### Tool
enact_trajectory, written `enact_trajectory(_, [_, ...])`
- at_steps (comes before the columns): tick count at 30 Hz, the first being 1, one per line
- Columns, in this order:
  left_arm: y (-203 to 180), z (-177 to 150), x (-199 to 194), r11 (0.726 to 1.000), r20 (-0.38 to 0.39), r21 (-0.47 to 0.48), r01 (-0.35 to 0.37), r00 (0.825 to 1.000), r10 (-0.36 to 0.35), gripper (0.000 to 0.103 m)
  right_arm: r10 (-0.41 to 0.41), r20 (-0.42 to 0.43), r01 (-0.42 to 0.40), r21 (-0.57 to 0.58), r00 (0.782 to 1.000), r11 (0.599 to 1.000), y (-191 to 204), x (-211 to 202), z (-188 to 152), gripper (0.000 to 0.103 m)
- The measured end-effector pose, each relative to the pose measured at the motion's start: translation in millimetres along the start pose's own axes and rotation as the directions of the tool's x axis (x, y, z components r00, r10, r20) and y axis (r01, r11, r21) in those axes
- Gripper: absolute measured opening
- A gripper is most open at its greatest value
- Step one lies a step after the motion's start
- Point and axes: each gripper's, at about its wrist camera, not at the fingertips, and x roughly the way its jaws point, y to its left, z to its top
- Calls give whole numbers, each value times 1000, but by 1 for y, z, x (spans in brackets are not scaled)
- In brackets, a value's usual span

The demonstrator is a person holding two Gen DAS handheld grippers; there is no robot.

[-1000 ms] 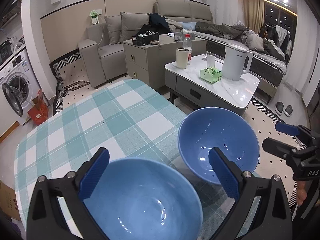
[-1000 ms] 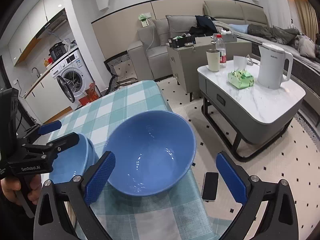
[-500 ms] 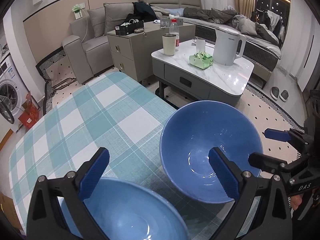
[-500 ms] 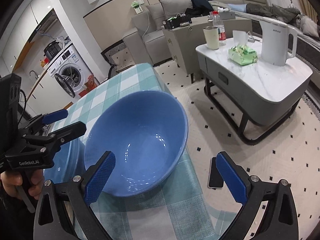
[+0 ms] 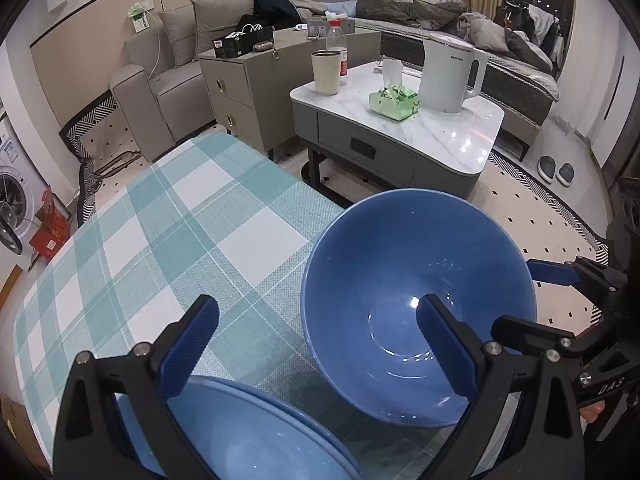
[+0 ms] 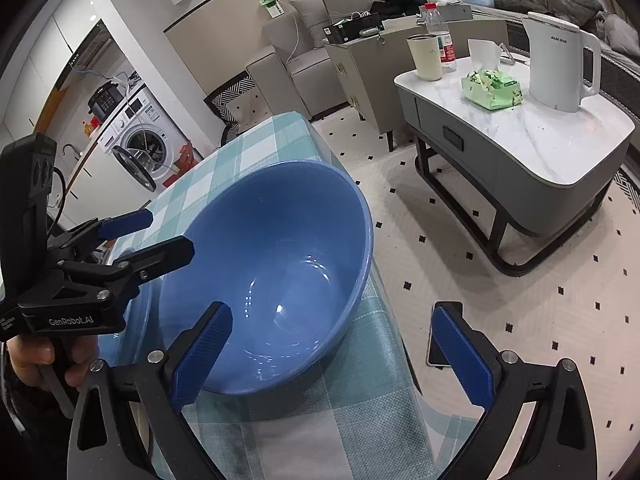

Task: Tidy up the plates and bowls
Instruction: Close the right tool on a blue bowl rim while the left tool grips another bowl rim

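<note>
I have two blue bowls on the checked desk (image 5: pixel 192 216), and both claws are spread wide with nothing held. The larger bowl (image 6: pixel 276 276) sits close to the desk's edge, tipped a little toward me in the right wrist view, which I judge comes partly from the lens and partly from how it rests. My right claw (image 6: pixel 332 356) is lined up on its near rim, one finger in front of the bowl's wall and the other out over the floor, so closing would need a shift to straddle the rim. My left claw (image 5: pixel 316 344) hangs above the second bowl (image 5: pixel 240 436), which lies just beside the first at the bottom of the left wrist view, only partly seen. I read this as setting up to nest one bowl in the other. A phone (image 6: pixel 438 344) lies on the floor below the edge, so a slip there would be costly.
</note>
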Motion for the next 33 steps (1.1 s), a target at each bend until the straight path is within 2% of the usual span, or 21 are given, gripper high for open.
enact_trajectory(9, [1,-1,7,1000,-16,-5,17,1000,-17,95,15,-25,-16,-45,1000,999,8,6,-4,100])
enact_trajectory(10, [0,-1,8,1000,-18,-3,19,1000,-19,93,16,-28,-18,-50,999,999,9,6,-5,99])
enact_trajectory(12, [0,-3,11,1000,-32,0,24,999,-24,82,17,-32,-19,-65,999,998,11,7,-6,94])
enact_trajectory(14, [-1,-3,13,1000,-37,0,28,999,-28,79,24,-34,-26,-75,999,997,13,7,-8,88])
enact_trajectory(18, [-2,-5,15,999,-51,2,48,998,-48,62,26,-37,-30,-95,999,995,17,8,-9,80])
enact_trajectory(22, [-4,-6,16,999,-58,7,53,997,-53,57,27,-40,-31,-112,999,993,20,8,-10,73])
enact_trajectory(24, [-5,-6,16,999,-60,10,53,997,-53,50,25,-41,-30,-116,999,993,21,8,-11,67])
enact_trajectory(33, [-6,-7,15,999,-57,26,35,998,-33,38,10,-33,-14,-114,999,993,19,6,-11,56])
